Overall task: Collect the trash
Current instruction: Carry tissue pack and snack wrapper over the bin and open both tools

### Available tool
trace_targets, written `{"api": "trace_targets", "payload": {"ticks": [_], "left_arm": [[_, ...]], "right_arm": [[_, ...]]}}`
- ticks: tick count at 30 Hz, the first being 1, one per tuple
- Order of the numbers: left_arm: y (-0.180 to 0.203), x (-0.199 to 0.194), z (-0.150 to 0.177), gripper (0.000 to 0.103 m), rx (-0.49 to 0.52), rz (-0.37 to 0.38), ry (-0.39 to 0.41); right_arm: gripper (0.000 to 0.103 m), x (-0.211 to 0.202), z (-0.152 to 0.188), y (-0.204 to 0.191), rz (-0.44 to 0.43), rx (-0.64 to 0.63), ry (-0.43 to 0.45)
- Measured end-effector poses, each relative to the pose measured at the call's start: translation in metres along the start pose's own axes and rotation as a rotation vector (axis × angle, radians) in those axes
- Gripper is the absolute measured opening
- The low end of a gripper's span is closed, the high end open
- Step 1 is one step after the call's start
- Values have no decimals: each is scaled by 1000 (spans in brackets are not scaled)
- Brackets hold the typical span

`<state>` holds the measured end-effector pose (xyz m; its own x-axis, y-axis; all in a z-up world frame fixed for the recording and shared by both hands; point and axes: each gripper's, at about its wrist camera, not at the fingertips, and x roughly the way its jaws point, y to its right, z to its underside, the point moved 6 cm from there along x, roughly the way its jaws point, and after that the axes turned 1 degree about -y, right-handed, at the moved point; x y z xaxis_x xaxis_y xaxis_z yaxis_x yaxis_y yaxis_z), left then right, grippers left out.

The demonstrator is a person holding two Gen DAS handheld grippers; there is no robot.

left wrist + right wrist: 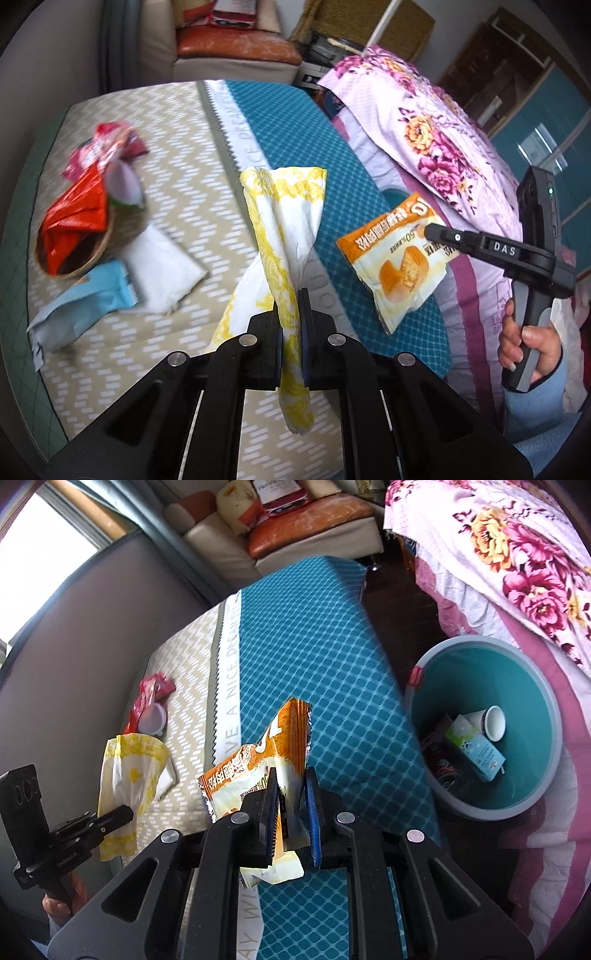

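Note:
My left gripper [291,295] is shut on a yellow-and-white wrapper [284,214], held above the table; it also shows in the right wrist view [125,775]. My right gripper [291,779] is shut on an orange snack wrapper [266,746], held above the blue part of the tablecloth; the wrapper also shows in the left wrist view [399,258]. A teal trash bin [480,664] stands on the floor to the right of the table, holding a paper cup [493,722] and a small carton [474,747].
On the beige cloth lie a small basket [107,240] with a red wrapper [74,218], a pink wrapper [107,147], a light blue packet [85,299] and a white tissue [162,269]. A floral quilt [424,122] is on the right. A sofa [229,48] stands behind.

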<state>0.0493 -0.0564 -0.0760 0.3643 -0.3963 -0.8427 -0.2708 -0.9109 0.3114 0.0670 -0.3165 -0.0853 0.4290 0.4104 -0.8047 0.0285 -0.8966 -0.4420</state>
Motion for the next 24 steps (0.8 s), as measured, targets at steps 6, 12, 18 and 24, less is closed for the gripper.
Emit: {"api": "trace_targets", "payload": {"ticks": [6,12,18,24], "left_arm": [[48,25,-23,8,122,18,-15],[104,51,-47,8,228,46,-24],[151,76,-63,8,297,79,-46],[188,105,-74,8,335,96,-73]], "right_arm": [[13,-26,-20,32,36,57,81],[13,-50,-34,73,87,114,151],[14,-65,-43,111,126,168,191],[14,-74,-45,145,188,195,212]]}}
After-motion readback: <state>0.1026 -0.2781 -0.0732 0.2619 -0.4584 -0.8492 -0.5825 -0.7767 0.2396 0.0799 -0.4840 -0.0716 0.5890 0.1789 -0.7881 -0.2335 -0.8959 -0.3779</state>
